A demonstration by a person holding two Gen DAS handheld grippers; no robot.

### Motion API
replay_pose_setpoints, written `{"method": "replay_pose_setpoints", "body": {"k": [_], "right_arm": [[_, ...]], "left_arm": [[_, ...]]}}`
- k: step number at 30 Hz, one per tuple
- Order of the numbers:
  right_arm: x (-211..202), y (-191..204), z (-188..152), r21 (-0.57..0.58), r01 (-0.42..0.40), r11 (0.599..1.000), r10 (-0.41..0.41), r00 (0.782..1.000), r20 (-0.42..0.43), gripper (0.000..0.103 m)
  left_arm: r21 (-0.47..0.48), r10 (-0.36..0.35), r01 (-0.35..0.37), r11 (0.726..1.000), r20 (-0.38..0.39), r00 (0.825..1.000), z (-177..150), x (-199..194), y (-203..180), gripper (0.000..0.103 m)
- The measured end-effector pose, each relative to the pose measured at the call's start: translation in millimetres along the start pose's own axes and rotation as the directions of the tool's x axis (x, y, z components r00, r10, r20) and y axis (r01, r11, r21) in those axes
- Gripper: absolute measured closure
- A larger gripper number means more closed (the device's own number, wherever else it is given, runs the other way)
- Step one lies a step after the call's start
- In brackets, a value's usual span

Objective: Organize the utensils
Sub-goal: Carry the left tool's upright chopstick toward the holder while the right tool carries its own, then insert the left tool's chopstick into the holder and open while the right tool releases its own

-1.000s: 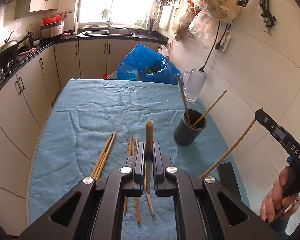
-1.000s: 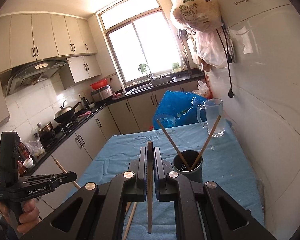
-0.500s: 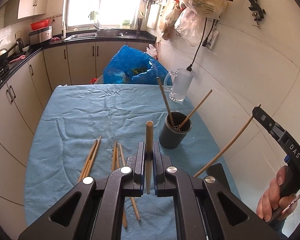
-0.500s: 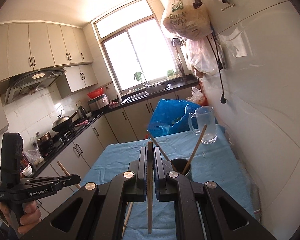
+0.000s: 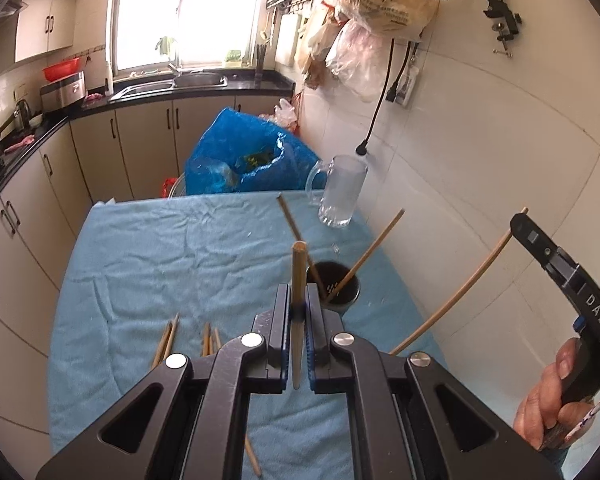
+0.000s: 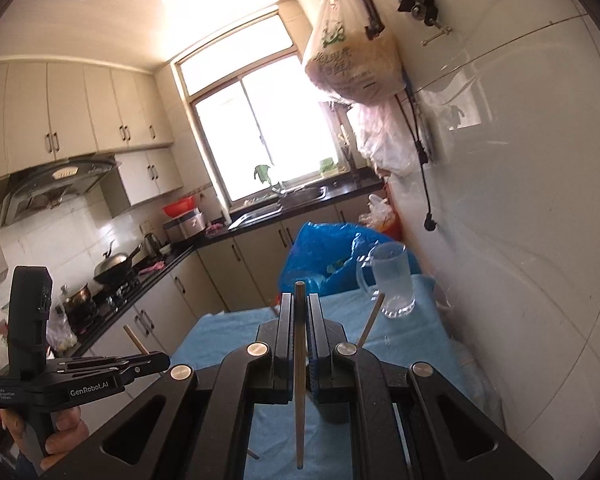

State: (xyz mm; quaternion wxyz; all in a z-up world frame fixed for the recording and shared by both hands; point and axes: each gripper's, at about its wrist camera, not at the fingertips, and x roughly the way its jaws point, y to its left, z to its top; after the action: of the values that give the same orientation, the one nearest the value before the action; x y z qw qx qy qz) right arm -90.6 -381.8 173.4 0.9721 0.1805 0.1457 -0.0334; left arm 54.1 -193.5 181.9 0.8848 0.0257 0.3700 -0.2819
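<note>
My left gripper (image 5: pixel 298 288) is shut on a wooden chopstick (image 5: pixel 299 268) that stands upright between its pads, just left of and nearer than a dark cup (image 5: pixel 340 294). Two chopsticks lean in that cup. Several loose chopsticks (image 5: pixel 168 338) lie on the blue cloth (image 5: pixel 160 256). My right gripper (image 6: pixel 300 304) is shut on another chopstick (image 6: pixel 299 380); in the left wrist view it appears at the right edge (image 5: pixel 518 222), its chopstick (image 5: pixel 460 292) slanting down. In the right wrist view the cup is hidden behind the fingers.
A glass mug (image 5: pixel 340 194) stands at the cloth's far right corner by the tiled wall. A blue plastic bag (image 5: pixel 240 160) sits behind the table. Kitchen cabinets run along the left. A person's hand (image 5: pixel 548 396) holds the right gripper.
Both grippers have risen, each still holding its chopstick. The left one has drawn nearer the cup. In the right wrist view the cup has sunk behind the fingers.
</note>
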Motion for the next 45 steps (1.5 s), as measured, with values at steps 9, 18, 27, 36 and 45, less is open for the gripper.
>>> {"method": "replay_pose_setpoints", "body": {"k": [9, 18, 27, 36, 45], "right_arm": [[23, -8, 30, 0.016, 0.030, 0.999, -0.031, 0.999, 0.034, 0.097], [56, -28, 49, 0.045, 0.079, 0.996, -0.081, 0.995, 0.056, 0.097], [100, -50, 38, 0.084, 0.105, 0.991, -0.104, 0.994, -0.017, 0.097], [131, -60, 10, 0.085, 0.126, 0.988, -0.115, 0.986, -0.121, 0.096], [116, -51, 16, 0.066, 0.118, 0.991, -0.111, 0.989, -0.099, 0.086]], "left_arm": [[0.007, -0.039, 0.039, 0.999, 0.073, 0.997, 51, 5, -22, 0.097], [-0.006, -0.067, 0.069, 0.998, 0.110, 0.992, 80, 43, -30, 0.097], [-0.042, -0.048, 0.049, 0.998, 0.029, 0.998, 65, 97, -11, 0.097], [-0.070, -0.042, 0.038, 0.997, -0.051, 0.998, 51, 127, 2, 0.097], [-0.065, -0.058, 0.057, 0.996, -0.008, 0.998, 52, 99, 2, 0.090]]}}
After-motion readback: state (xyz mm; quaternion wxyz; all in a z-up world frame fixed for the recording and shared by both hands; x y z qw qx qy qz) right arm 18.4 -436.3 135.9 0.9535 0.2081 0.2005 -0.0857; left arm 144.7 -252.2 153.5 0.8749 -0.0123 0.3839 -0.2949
